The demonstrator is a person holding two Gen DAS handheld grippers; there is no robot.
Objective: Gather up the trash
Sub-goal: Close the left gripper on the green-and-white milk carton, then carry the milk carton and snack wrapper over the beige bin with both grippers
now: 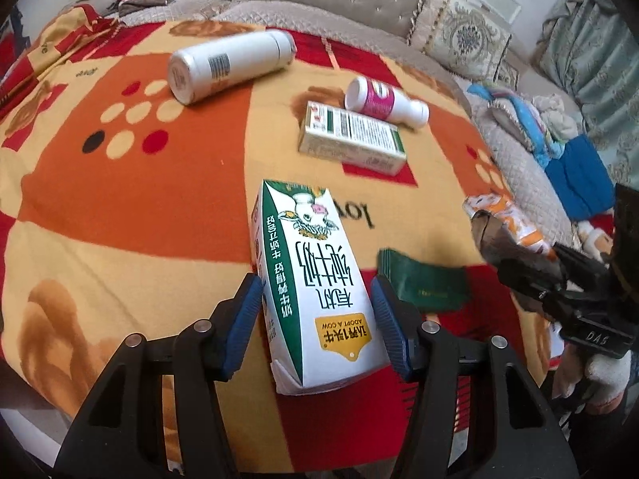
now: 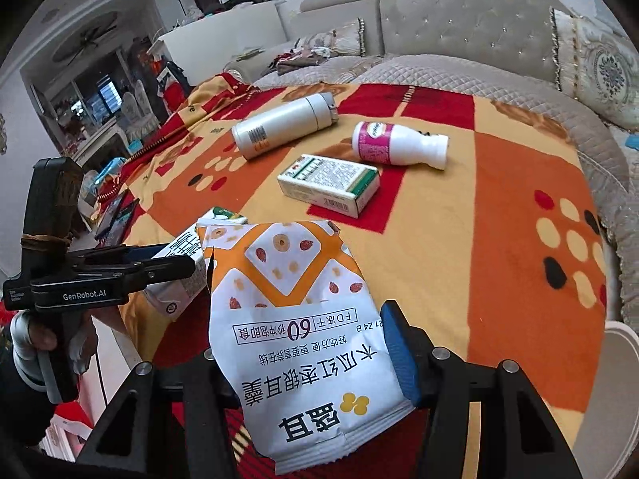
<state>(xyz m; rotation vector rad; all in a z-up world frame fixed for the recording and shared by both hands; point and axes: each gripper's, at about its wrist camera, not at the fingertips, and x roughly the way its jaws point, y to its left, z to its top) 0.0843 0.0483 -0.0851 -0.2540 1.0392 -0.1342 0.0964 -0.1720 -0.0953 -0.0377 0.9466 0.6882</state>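
- The blanket, patterned in orange, red and cream, spreads under everything ahead of both my hand-held grippers, with a quilted grey sofa rising behind it.
- My left hand-held gripper has its blue pads set apart on either side of the milk carton; the carton lies between them, and I cannot tell whether the pads actually touch its sides.
- My right hand-held gripper has the snack bag between its fingers; only the right blue pad shows, against the bag's edge, and the bag covers the other, so I cannot tell how firm the grip is.
- From the left wrist view that same bag and gripper sit off to my right, above a dark green pouch lying just right of the carton.
- Far ahead and left of my left hand-held gripper lies the white flask, on its side.
- Ahead and slightly right sits the green-and-white medicine box, lying flat.
- Just beyond that box, touching or nearly touching it, lies the small white bottle with a pink label, on its side.
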